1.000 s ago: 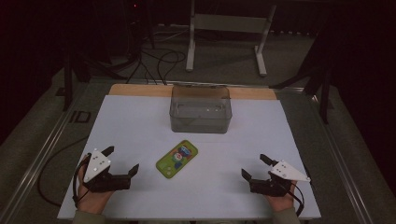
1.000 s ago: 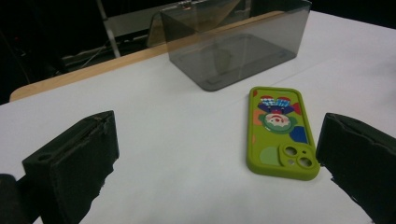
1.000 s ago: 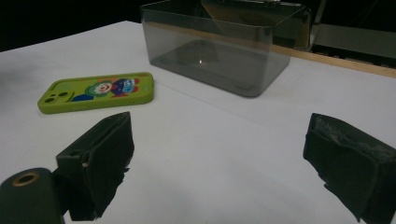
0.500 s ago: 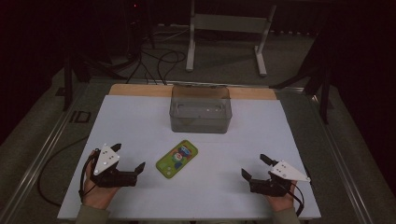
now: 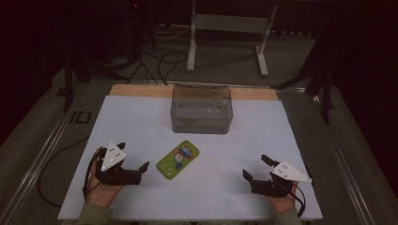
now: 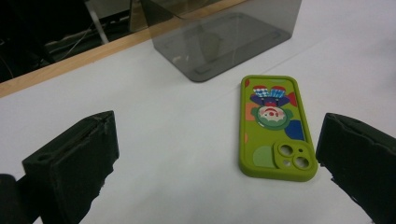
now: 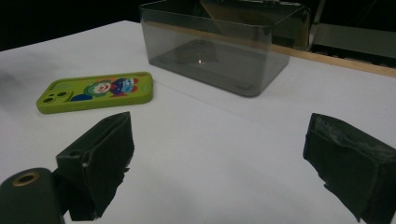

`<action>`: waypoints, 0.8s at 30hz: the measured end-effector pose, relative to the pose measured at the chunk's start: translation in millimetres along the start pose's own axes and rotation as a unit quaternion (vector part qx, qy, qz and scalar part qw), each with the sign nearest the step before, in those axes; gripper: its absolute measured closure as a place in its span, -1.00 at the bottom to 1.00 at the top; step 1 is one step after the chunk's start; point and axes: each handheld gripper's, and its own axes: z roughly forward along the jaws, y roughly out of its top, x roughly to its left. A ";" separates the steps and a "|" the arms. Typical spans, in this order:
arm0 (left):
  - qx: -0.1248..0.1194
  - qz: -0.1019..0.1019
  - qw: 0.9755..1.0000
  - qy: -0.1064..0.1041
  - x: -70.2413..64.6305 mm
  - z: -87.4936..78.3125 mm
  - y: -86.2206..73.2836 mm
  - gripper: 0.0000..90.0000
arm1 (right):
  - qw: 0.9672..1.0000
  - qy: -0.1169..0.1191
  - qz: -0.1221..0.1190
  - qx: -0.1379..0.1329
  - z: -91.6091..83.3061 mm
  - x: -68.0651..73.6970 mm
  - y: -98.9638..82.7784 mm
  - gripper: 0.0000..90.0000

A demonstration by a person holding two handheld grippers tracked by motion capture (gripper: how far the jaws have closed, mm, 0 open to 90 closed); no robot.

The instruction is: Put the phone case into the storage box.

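Note:
A green phone (image 5: pixel 178 160) in a case with a clown picture lies camera side up on the white table cover, just in front of centre. My left gripper (image 5: pixel 134 156) stands open to its left, jaws towards it. In the left gripper view the phone (image 6: pixel 273 126) lies close ahead, nearer the right jaw, with nothing between the jaws of the left gripper (image 6: pixel 217 140). My right gripper (image 5: pixel 255 166) rests open at the front right, well apart from the phone (image 7: pixel 98 91). The space within the right gripper (image 7: pixel 219 135) holds only bare table.
A clear grey box (image 5: pixel 202 108) stands empty behind the phone, near the far edge; it also shows ahead as the box (image 6: pixel 224 37) and the box (image 7: pixel 219 46). A wooden strip (image 5: pixel 141 90) runs along the table's back. Cables and a metal stand (image 5: pixel 227 28) are on the floor beyond.
My left gripper has slid right and turned towards the phone, so its jaws now stand close to it. The right gripper, the phone and the box have stayed put.

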 end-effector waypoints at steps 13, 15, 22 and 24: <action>0.012 0.009 1.000 -0.002 -3.0 9.6 8.3 -1.00 | 1.000 -0.001 0.001 0.001 0.4 -0.4 -0.2 -0.81; 0.015 0.010 1.000 -0.003 -3.6 11.5 9.6 -1.00 | 1.000 -0.001 0.001 0.001 0.4 -0.4 -0.1 -0.81; 0.033 0.019 0.999 -0.005 -4.9 17.6 14.3 -1.00 | 1.000 -0.001 0.001 0.002 0.7 -0.5 -0.3 -0.81; 0.035 0.020 0.999 -0.006 -5.2 18.6 14.9 -1.00 | 1.000 -0.001 0.002 0.002 0.8 -0.6 -0.3 -0.81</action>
